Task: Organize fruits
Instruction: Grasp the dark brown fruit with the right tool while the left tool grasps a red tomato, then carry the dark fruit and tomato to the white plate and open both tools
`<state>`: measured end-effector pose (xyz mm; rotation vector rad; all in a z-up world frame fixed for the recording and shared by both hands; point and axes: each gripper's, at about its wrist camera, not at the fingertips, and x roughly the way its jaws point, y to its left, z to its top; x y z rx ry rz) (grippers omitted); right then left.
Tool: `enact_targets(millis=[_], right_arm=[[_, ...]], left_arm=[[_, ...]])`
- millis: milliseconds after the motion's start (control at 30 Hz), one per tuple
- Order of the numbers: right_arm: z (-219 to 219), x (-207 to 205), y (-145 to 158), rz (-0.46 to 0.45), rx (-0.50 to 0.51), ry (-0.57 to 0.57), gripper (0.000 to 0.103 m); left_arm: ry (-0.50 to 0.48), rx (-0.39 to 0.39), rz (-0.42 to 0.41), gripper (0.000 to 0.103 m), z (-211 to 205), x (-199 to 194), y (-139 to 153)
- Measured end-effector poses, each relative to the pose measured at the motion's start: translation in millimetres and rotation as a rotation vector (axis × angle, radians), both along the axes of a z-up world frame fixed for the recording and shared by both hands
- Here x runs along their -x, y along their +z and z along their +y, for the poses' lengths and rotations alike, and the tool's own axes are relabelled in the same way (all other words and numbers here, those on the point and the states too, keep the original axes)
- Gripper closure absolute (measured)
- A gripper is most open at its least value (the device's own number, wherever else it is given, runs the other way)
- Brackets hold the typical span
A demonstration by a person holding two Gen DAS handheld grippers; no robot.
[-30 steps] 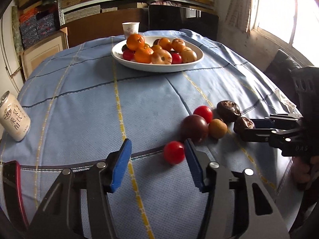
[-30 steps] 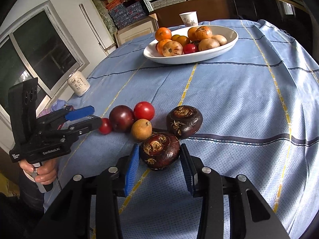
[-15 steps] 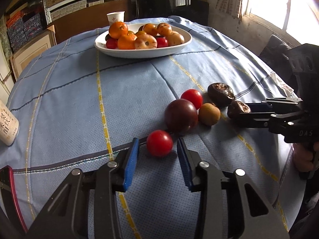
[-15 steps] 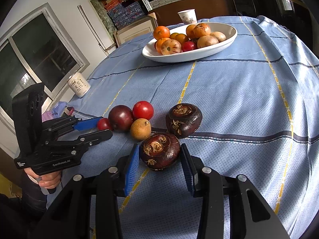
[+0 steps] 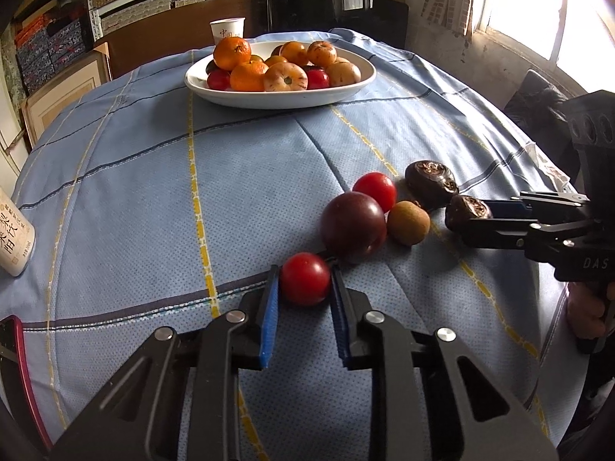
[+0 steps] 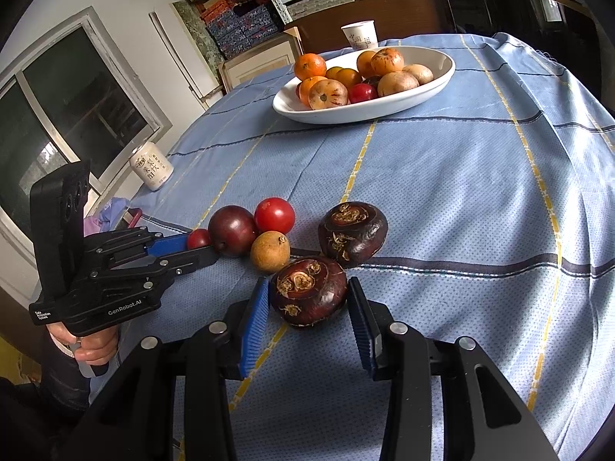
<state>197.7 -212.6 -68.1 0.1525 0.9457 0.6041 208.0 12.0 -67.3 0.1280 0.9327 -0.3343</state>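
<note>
My left gripper [image 5: 303,276] is shut on a small red tomato [image 5: 305,279] that rests on the blue tablecloth; the tomato also shows in the right wrist view [image 6: 198,238]. My right gripper [image 6: 307,288] is shut on a dark brown water chestnut [image 6: 308,290], which also shows in the left wrist view [image 5: 467,212]. Beside them lie a purple plum [image 5: 353,225], a larger red tomato [image 5: 375,191], a brown kiwi-like fruit [image 5: 408,222] and a second water chestnut [image 6: 353,232]. A white bowl [image 5: 280,99] with several fruits stands at the far side.
A paper cup [image 5: 227,31] stands behind the bowl. A drink can [image 6: 151,166] stands near the table's left edge. A red-edged object [image 5: 17,365] lies at the near left edge. Shelves and boxes line the back wall.
My left gripper has moved forward around the small red tomato and shut on it. My right gripper has stayed on the water chestnut.
</note>
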Motion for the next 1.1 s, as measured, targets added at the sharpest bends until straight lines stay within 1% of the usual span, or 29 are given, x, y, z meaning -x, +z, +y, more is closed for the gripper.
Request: enact_targets(millis=[133,267,367,467,567,600,667,733,767,800,900,1000,1100], right_arm=[[-1.3,3.0,3.4,-0.022,-0.008,0.001,0.061],[-4.3,5.3,10.4,-0.043,-0.022,0.003,0.061],[-8.4,1.9,26.5,-0.062,-0.023,0.030,0.062],[-14.1,-12.0,48.1,-0.108,-0.013,0.035,0.062],[-21.5,-45.0,71.3,-0.159,-0.014,0.002,0.062],[-22.8,-58.0,76.6,-0.173,-0.013,-0.015,0.062],[-24.3,-90.1,85.9,-0.202,-0.009,-0.066,0.062],[-23.7,-123.8,89.8,-0.234,-0.008,-0.121,0.062],[-23.7,-137.6,89.4,-0.239,-0.009,-0.146,0.062],[-23.7,-153.0,87.3,-0.235,-0.014,-0.171,0.062],[-23.7,-205.2,71.2,-0.182,-0.027,-0.237,0.062],[-23.6,-231.3,57.4,-0.152,-0.022,-0.267,0.061],[-22.0,-248.6,46.2,-0.144,-0.007,-0.280,0.061]], left_arm=[[0.014,0.017,0.004,0.079,2.7,-0.4,1.3],[0.036,0.022,-0.013,0.079,5.8,0.4,7.1],[0.041,0.043,-0.035,0.079,8.0,-3.1,21.4],[0.031,0.086,-0.046,0.079,7.8,-20.1,42.8],[0.040,0.099,-0.078,0.079,5.4,-54.0,70.8],[0.052,0.101,-0.096,0.079,3.3,-73.8,82.8],[0.070,0.095,-0.114,0.079,-1.8,-101.9,94.9],[0.091,0.093,-0.118,0.079,-11.4,-146.2,104.6],[0.099,0.088,-0.119,0.079,-14.3,-158.9,106.4],[0.123,0.072,-0.116,0.079,-20.6,-184.1,106.3],[0.158,0.047,-0.092,0.079,-33.9,-230.4,98.4],[0.173,0.011,-0.062,0.079,-46.7,-262.7,83.1],[0.180,-0.028,-0.045,0.079,-54.3,-281.3,66.1]])
